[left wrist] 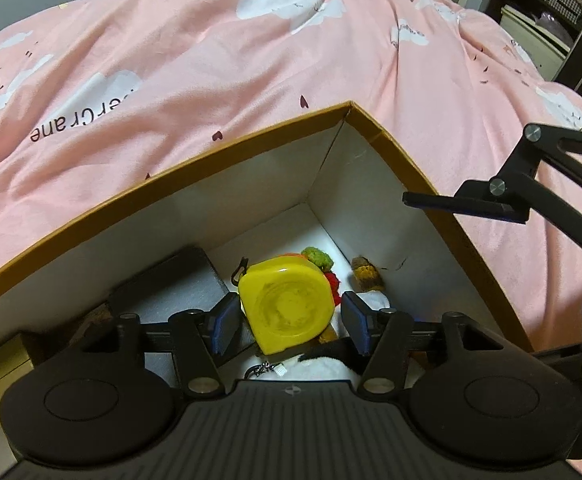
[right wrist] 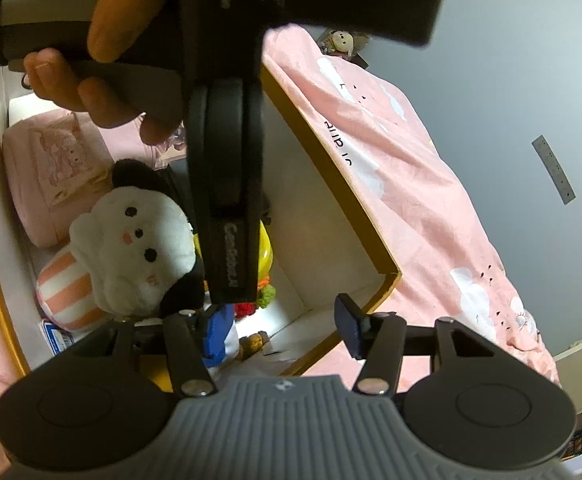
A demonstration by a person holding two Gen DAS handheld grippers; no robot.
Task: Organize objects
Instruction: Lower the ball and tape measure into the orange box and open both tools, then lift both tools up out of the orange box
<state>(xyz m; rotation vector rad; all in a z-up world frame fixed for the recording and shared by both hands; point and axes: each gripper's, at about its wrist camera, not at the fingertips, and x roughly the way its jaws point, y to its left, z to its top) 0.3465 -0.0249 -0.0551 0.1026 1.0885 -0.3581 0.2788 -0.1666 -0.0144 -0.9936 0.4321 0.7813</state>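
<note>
A yellow tape measure (left wrist: 287, 308) lies inside a brown-rimmed cardboard box (left wrist: 227, 140) with white walls. My left gripper (left wrist: 291, 320) is down in the box, its blue pads on either side of the tape measure. A narrow gap shows at the right pad (left wrist: 355, 320), so the jaws stand open around it. From the right wrist view, a hand (right wrist: 91, 40) holds the left gripper's body (right wrist: 227, 200) over the box, and a sliver of the tape measure (right wrist: 266, 256) shows beside it. My right gripper (right wrist: 283, 330) hovers over the box's near corner, open with nothing between its fingers.
The box holds a white plush toy with black ears (right wrist: 131, 240), a pink pouch (right wrist: 51, 172), a striped pink cushion (right wrist: 63, 292), green (left wrist: 317, 256) and red (left wrist: 331, 280) knitted bits, a brown knitted item (left wrist: 365, 276) and a grey block (left wrist: 175, 280). A pink bedspread (left wrist: 251, 60) surrounds it.
</note>
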